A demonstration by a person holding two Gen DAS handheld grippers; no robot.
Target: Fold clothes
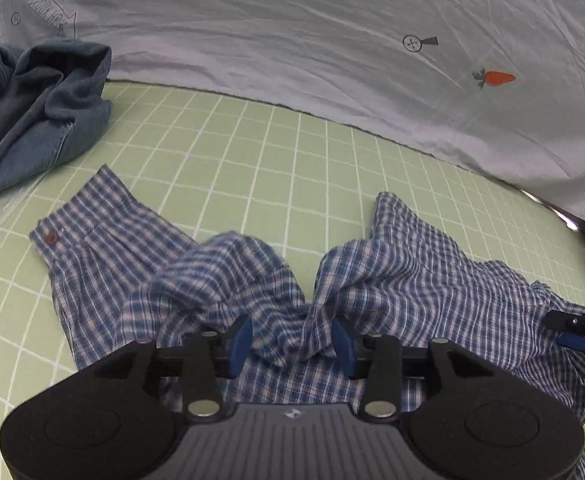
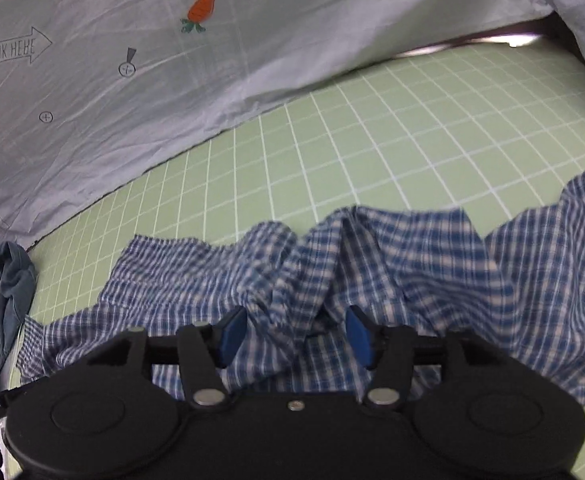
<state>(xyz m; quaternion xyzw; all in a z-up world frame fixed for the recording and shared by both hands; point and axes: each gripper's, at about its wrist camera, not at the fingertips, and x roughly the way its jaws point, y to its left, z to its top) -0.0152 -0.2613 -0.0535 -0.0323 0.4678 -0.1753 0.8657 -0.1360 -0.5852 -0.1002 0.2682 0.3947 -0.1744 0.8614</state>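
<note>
The blue plaid shirt (image 1: 392, 264) lies crumpled on the green grid mat (image 1: 252, 152) on the bench, near the mat's front edge. The left gripper (image 1: 292, 338) and the right gripper (image 2: 294, 334) each hover over it, fingers parted, bunched cloth between them unpinched. A denim garment (image 1: 32, 108) lies left of the shirt.

Ahead of us the green grid mat (image 1: 252, 152) lies bare between the rumpled plaid shirt (image 1: 392, 264) and the pale printed sheet (image 1: 292, 40), so we have open passage there. A heap of blue denim (image 1: 32, 112) blocks the far left corner (it overlaps both mat and sheet). The shirt's raised folds crowd the near edge.
</note>
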